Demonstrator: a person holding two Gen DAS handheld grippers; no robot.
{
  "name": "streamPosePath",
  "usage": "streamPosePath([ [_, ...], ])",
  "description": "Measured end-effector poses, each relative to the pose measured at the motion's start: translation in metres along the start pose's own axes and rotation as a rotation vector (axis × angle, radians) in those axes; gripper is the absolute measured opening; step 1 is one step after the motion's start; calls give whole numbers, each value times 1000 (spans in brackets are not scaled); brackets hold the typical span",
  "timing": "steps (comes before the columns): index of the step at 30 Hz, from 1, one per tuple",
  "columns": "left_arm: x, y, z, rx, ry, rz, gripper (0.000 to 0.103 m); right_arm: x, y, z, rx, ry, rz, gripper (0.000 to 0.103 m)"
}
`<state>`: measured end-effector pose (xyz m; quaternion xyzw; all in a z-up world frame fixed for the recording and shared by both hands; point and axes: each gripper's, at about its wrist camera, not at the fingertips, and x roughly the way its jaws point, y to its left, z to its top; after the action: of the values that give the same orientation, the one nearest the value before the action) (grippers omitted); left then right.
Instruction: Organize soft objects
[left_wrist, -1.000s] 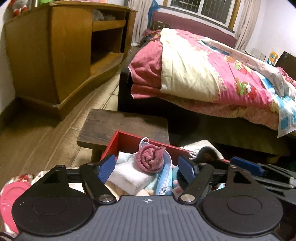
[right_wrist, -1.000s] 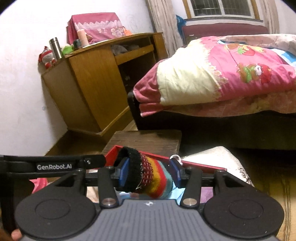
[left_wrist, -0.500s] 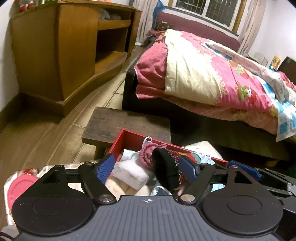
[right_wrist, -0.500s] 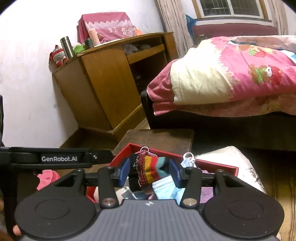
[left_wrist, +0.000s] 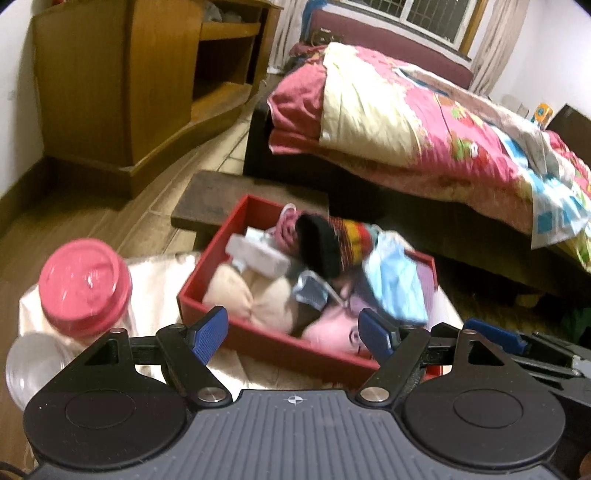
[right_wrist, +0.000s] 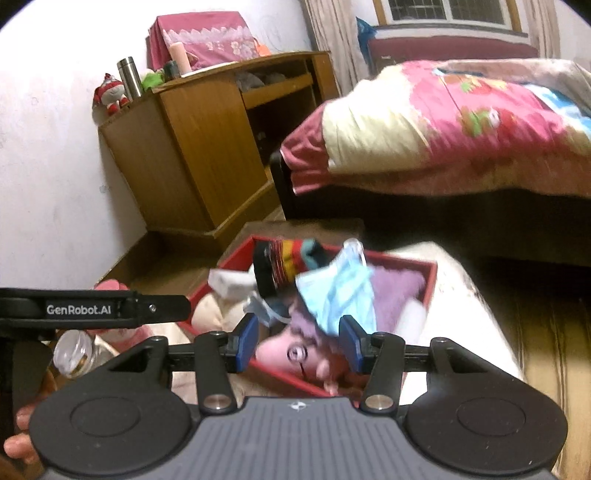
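Beyond right tool (right_wrist: 298, 343), striped sock (right_wrist: 286, 263) in box (right_wrist: 428, 284).

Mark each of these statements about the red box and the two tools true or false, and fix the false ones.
1. The striped sock lies in the red box. True.
2. The right tool grips the striped sock. False: its pads hold nothing; the sock lies in the box ahead of it.
3. A blue face mask rests on the pile in the box. True.
4. The left tool is clamped on a white cloth. False: it stands open and empty in front of the box.
5. The pink-lidded jar stands inside the box. False: it stands outside, beside the box's left wall.
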<state>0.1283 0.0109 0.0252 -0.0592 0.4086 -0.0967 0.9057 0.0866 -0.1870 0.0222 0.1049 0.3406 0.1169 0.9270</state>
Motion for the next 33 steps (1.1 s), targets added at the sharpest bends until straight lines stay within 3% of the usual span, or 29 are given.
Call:
streamPosePath([
  [15,-16,-4,-42,19,33,4,76,-31,-13,-35,75,10,-20,19],
  [33,-44,-10,-61,80,-23,46,76,-46,-3,-51,100,-1,8,19],
])
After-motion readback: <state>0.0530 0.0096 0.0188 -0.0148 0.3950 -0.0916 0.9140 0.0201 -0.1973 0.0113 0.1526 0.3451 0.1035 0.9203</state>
